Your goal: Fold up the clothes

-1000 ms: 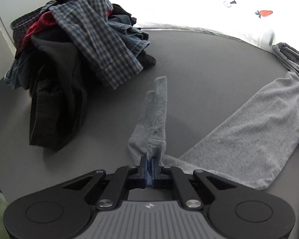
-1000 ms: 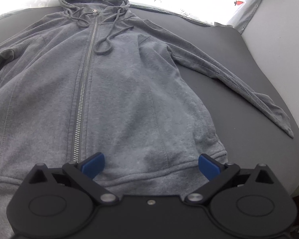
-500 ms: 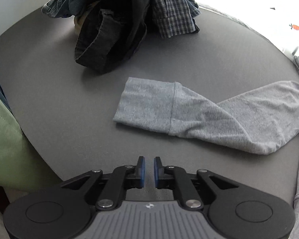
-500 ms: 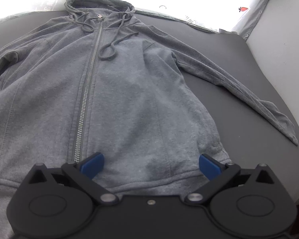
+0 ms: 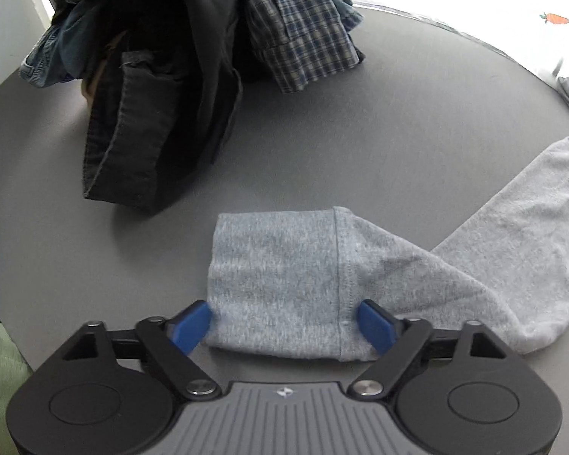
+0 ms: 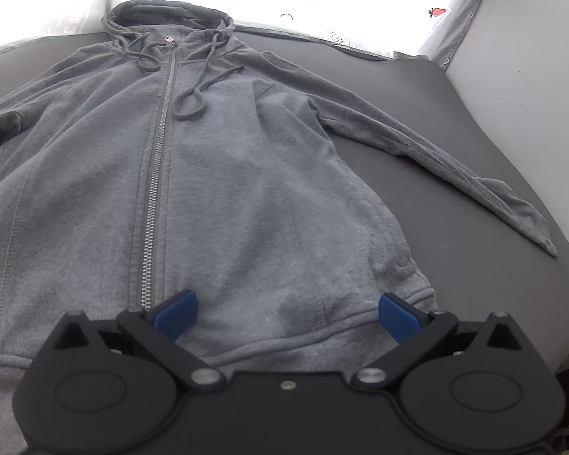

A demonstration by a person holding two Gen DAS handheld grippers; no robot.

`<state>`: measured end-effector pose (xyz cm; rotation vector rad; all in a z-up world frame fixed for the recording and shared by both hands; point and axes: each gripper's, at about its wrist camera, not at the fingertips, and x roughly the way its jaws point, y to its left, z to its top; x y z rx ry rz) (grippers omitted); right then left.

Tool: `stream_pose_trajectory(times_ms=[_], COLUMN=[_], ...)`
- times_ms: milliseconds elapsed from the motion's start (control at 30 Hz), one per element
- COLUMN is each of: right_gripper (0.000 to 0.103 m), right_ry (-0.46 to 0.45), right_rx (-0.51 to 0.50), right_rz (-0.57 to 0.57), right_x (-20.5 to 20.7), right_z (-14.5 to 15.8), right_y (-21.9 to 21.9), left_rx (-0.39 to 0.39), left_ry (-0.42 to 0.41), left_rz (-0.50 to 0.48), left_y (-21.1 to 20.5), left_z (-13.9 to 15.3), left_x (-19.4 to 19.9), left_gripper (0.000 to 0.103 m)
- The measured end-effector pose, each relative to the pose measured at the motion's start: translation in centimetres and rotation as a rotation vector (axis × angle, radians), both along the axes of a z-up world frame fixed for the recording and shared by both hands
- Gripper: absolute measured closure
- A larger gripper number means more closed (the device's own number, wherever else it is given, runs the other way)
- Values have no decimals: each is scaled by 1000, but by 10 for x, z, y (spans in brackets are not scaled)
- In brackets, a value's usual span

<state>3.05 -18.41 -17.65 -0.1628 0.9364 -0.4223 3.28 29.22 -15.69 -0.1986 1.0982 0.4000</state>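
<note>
- Left wrist view: left gripper point(image 5: 284, 326), jaws just opened wide, straddles the hoodie's soft sleeve cuff point(image 5: 273, 273) lying flat on the table point(image 5: 398, 132), gripping nothing; I'd pinch the cuff
- Right wrist view: right gripper point(image 6: 286, 316) gapes empty over the hoodie point(image 6: 227, 189) hem; light, limp fabric, likely to sag

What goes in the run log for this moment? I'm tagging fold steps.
left gripper: open, just opened over sleeve cuff | right gripper: open over hoodie hem | unfolded
</note>
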Motion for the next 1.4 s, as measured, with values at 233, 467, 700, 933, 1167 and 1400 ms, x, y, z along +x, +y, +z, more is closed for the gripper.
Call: stream_pose_trajectory(times_ms=[233, 467, 700, 933, 1167, 1400], right_gripper=[0, 0, 0, 0, 0, 0], right_ry=[-17, -10, -14, -33, -55, -70], right_rx=[-28, -96, -86, -76, -61, -17], right_rz=[-36, 10, 21, 10, -17, -41], right_x=[-3, -2, -3, -6, -9, -19], right_z=[-1, -2, -2, -3, -4, -3], right_y=[7, 15, 12, 13, 12, 8], left_rx=[-10, -77, -121, -37, 155, 218], left_ry=[-11, 24, 174, 7, 34, 40], left_rz=[-35, 37, 174, 195, -55, -138], left_y=[-12, -12, 2, 19, 6, -12], left_z=[20, 34, 8, 25, 8, 5], left_x=[-20, -59, -76, -86, -58, -55], left_gripper=[86, 86, 85, 31, 19, 98])
